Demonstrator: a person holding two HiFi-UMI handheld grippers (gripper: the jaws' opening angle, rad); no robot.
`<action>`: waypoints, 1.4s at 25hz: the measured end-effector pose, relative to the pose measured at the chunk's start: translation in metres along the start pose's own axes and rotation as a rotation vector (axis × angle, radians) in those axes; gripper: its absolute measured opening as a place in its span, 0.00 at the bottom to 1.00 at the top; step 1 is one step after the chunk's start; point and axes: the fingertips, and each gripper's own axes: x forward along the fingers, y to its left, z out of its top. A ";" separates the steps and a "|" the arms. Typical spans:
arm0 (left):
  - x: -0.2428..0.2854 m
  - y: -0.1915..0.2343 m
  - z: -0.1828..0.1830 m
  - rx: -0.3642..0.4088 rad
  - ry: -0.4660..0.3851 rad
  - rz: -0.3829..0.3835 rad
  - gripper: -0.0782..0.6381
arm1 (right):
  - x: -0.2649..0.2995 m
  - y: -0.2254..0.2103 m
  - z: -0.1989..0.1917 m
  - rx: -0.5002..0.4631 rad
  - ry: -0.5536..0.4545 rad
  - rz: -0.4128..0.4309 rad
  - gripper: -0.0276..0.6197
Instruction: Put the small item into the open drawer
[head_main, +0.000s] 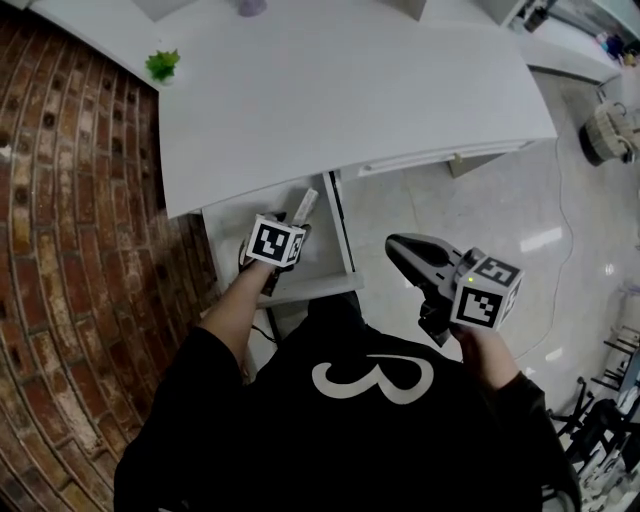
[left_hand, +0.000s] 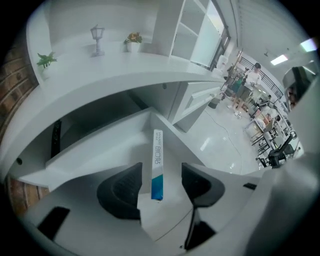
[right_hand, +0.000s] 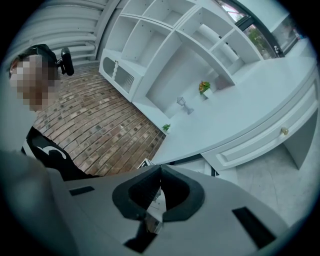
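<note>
The small item is a long white box with a blue end (left_hand: 157, 167). It lies inside the open white drawer (left_hand: 120, 150), close to the drawer's right wall. My left gripper (left_hand: 161, 186) points steeply down over it. Its jaws stand wide open on either side of the blue end and do not touch it. In the head view the box (head_main: 305, 208) shows just past the left gripper's marker cube (head_main: 276, 243), above the drawer (head_main: 346, 240). My right gripper (head_main: 396, 246) hangs apart to the right of the drawer. Its jaws (right_hand: 160, 170) are shut, with nothing between them.
The white desk top (head_main: 350, 90) overhangs the drawer. On it stand a small green plant (head_main: 162, 65) and a lantern figure (left_hand: 97, 39). A shut drawer front (head_main: 440, 158) sits to the right. Red brick floor (head_main: 70, 260) lies left, glossy white floor (head_main: 500, 220) right.
</note>
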 end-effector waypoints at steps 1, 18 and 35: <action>-0.006 -0.001 0.002 -0.006 -0.015 0.001 0.45 | -0.002 0.004 0.001 -0.007 -0.004 0.004 0.06; -0.214 -0.115 0.049 -0.011 -0.475 -0.184 0.25 | -0.053 0.099 0.013 -0.218 -0.106 0.121 0.06; -0.377 -0.249 0.048 -0.015 -0.927 -0.464 0.11 | -0.102 0.178 0.001 -0.356 -0.177 0.245 0.06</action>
